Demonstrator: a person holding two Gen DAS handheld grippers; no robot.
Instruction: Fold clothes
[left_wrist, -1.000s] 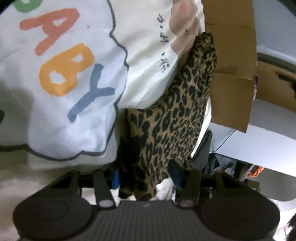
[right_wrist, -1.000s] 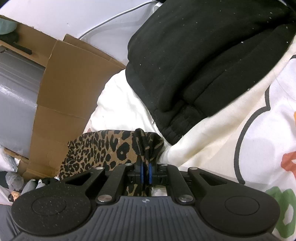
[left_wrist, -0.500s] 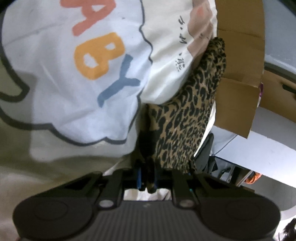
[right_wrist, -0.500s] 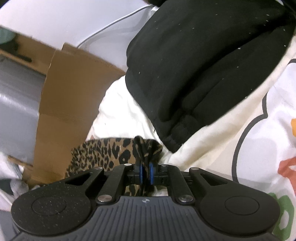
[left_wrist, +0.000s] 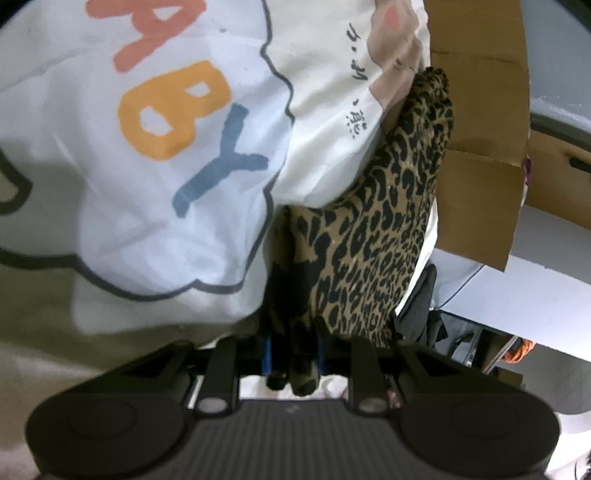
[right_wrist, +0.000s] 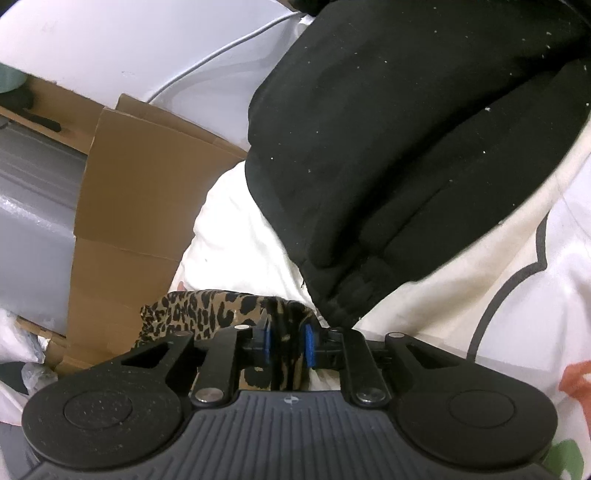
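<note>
Left gripper (left_wrist: 294, 350) pinches a bunched end of the leopard-print garment (left_wrist: 373, 236). Right gripper (right_wrist: 287, 341), jaws just widened, has the other end between its pads; whether they still press, I cannot tell. The garment stretches across a white cloth (left_wrist: 177, 155) lettered "ABY" in coloured capitals. A black sweatshirt (right_wrist: 424, 140) lies farther off, cardboard (right_wrist: 140, 199) at the edge.

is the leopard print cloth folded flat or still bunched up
Bunched up: the leopard print cloth runs as a rumpled strip between both grippers, gathered into thick wads at each, not lying flat on the white sheet.
</note>
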